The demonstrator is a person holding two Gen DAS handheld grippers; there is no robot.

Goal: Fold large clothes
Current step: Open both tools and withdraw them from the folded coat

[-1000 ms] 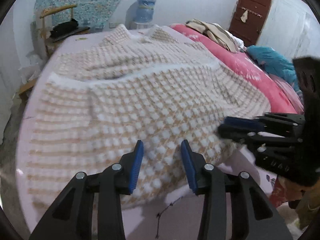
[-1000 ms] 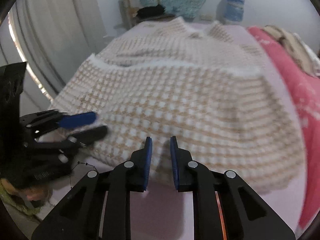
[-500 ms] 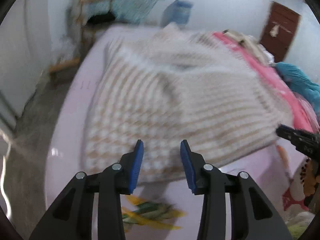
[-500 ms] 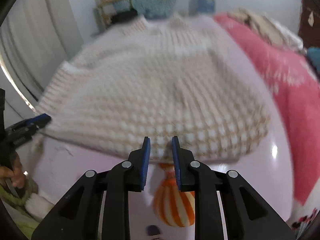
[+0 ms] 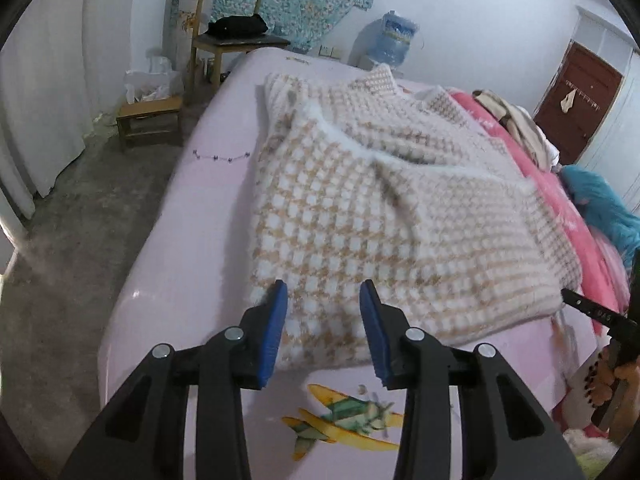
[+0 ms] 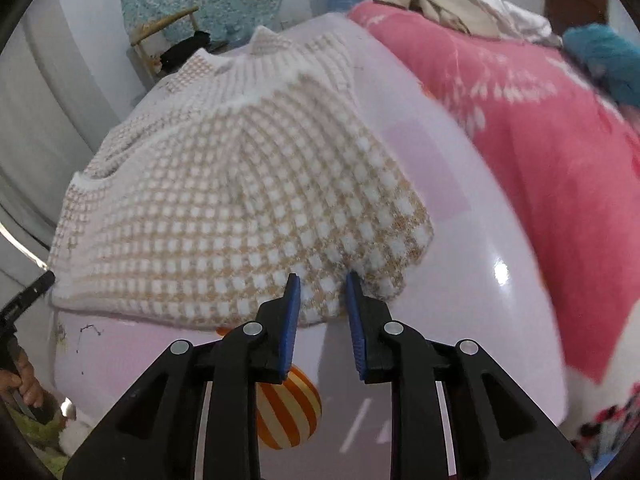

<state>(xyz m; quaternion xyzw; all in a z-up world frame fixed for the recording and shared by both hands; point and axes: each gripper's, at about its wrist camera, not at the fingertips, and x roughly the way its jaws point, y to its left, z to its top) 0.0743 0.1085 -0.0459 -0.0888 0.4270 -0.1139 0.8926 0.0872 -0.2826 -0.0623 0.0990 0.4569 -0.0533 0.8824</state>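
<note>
On the pale pink bed sheet (image 5: 172, 216), spread across its middle toward the near edge, lies the large beige-and-white checked knit sweater (image 5: 360, 216), collar at the far end and hem nearest, sleeves folded over its body. At the hem's left corner the left gripper (image 5: 323, 322), black with blue pads, angles down from above; its jaws stand apart with the hem's edge showing between them, and the pads do not press it. Near the hem's right corner the right gripper (image 6: 320, 316) tilts down the same way, its jaws opening, the fabric edge just at the fingertips (image 6: 293, 284) but not pinched. A yellow toy-plane print (image 5: 344, 416) marks the sheet's near edge. A pink blanket (image 6: 540, 152) covers the bed's right side.
</note>
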